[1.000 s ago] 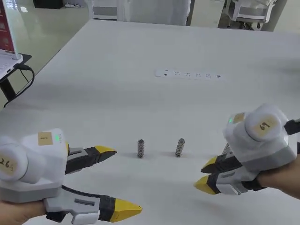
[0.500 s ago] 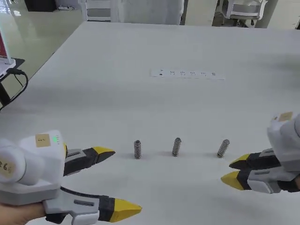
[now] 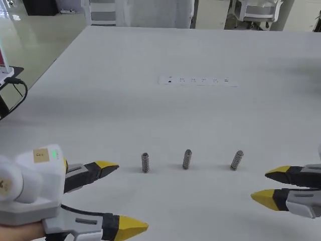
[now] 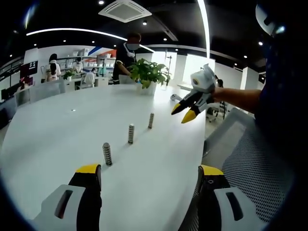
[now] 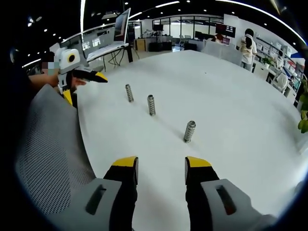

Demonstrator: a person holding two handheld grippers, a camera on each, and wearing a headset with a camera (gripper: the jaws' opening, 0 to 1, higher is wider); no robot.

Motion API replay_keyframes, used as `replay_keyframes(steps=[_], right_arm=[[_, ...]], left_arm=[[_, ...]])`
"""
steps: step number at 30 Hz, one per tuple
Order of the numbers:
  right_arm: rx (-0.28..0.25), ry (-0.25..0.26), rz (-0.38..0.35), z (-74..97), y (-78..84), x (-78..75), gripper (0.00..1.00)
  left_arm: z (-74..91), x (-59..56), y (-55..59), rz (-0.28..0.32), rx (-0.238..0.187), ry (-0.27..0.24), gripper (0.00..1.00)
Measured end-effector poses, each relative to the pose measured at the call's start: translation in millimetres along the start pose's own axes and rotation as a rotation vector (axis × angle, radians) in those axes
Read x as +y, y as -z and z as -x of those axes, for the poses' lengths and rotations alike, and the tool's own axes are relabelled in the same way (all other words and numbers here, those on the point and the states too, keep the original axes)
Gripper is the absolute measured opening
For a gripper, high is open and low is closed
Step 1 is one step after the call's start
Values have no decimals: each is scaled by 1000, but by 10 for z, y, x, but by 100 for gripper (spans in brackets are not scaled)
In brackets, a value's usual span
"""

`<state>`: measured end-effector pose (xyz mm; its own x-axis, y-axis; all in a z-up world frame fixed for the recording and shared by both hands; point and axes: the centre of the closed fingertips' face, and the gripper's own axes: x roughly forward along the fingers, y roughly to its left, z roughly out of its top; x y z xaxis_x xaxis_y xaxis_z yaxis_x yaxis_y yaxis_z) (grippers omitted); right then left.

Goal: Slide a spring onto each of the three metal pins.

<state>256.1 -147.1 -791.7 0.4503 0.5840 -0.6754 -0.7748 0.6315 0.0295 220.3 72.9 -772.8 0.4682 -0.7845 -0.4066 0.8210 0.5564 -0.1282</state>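
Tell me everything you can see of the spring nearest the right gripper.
That spring is a small grey metal coil, the right end of a row of three on the white table. It stands with a slight lean. What is inside the coils cannot be made out. Nothing touches it; the open right gripper is held short of it, jaws aimed its way.

White table (image 3: 150,60), grey coiled springs (image 3: 187,159), yellow-tipped black jaws on white left hand-held gripper (image 3: 128,196) and right hand-held gripper (image 3: 262,185)
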Motion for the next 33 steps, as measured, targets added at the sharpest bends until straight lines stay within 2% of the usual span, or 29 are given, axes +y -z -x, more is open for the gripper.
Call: replay_keyframes(steps=[4, 10, 18, 22, 33], right_arm=[[-37, 6, 3, 5, -3, -15, 48], [-86, 7, 3, 9, -22, -41, 67], [-116, 4, -5, -5, -8, -37, 91], [-126, 5, 0, -16, -1, -33, 99], [-135, 4, -2, -45, 1, -25, 99]], left_arm=[[1, 4, 14, 5, 1, -3, 79], [12, 14, 21, 9, -2, -10, 81], [6, 28, 37, 19, -4, -17, 83], [-2, 37, 36, 24, -8, -20, 86], [-12, 87, 44, 54, -29, -36, 98]])
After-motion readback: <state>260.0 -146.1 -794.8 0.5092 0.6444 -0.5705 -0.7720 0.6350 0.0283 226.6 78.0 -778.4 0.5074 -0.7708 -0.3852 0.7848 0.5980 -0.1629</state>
